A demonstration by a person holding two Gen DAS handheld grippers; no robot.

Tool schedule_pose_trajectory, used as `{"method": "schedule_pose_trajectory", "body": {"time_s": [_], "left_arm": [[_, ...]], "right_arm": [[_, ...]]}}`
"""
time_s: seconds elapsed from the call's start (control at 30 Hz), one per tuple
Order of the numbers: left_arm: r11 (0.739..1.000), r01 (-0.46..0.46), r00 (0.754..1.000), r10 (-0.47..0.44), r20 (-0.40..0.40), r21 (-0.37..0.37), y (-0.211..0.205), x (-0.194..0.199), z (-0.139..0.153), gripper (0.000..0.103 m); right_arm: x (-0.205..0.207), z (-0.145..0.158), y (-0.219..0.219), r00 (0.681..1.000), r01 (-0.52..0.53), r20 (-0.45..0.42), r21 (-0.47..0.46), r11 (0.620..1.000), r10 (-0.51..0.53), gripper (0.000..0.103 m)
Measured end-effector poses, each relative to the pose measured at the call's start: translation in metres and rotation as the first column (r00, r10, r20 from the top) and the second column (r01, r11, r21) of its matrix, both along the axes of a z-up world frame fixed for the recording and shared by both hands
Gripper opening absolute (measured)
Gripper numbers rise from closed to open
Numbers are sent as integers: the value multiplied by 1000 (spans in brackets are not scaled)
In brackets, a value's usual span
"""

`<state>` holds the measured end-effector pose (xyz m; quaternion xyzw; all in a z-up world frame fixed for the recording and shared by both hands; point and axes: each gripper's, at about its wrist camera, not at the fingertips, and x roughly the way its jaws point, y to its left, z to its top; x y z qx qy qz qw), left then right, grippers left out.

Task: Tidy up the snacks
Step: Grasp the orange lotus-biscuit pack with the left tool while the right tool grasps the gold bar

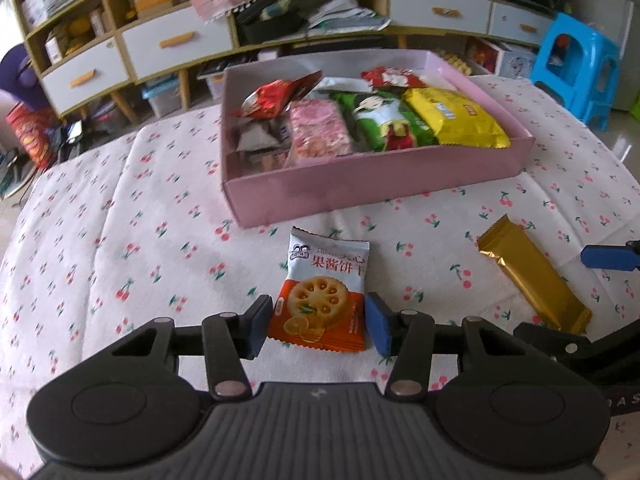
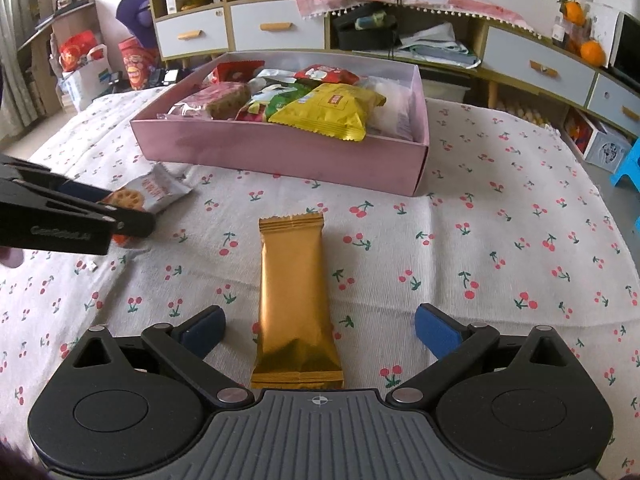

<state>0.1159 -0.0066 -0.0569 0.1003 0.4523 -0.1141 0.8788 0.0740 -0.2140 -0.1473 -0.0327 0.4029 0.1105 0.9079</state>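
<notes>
On cherry-print tablecloth (image 2: 500, 240), before near wall of pink cardboard box (image 1: 360, 192): my left gripper (image 1: 318, 326) clamps orange-and-white biscuit packet (image 1: 320, 304); right gripper (image 2: 318, 332) gapes wide around, clear of, gold foil bar (image 2: 294, 296).

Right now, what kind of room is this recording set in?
Most likely a lived-in home room, perhaps a living room or bedroom. A cherry-print cloth covers the surface, cluttered shelves with drawers line the wall, and a blue plastic stool stands beside them.
</notes>
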Motion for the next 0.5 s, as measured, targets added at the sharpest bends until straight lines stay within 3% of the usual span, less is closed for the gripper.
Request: {"method": "schedule_pose_trajectory", "body": {"time_s": [0.2, 0.37, 0.5], "left_arm": [[1000, -5, 1000, 5, -14, 1, 0, -3, -1, 49], [1000, -16, 1000, 16, -2, 3, 2, -1, -4, 63], [999, -37, 999, 37, -16, -25, 6, 3, -4, 63]], "right_arm": [[4, 1, 4, 999, 35, -8, 1, 999, -35, 101], [6, 2, 6, 999, 48, -7, 2, 999, -48, 97], [7, 4, 8, 999, 48, -7, 4, 999, -48, 90]]}}
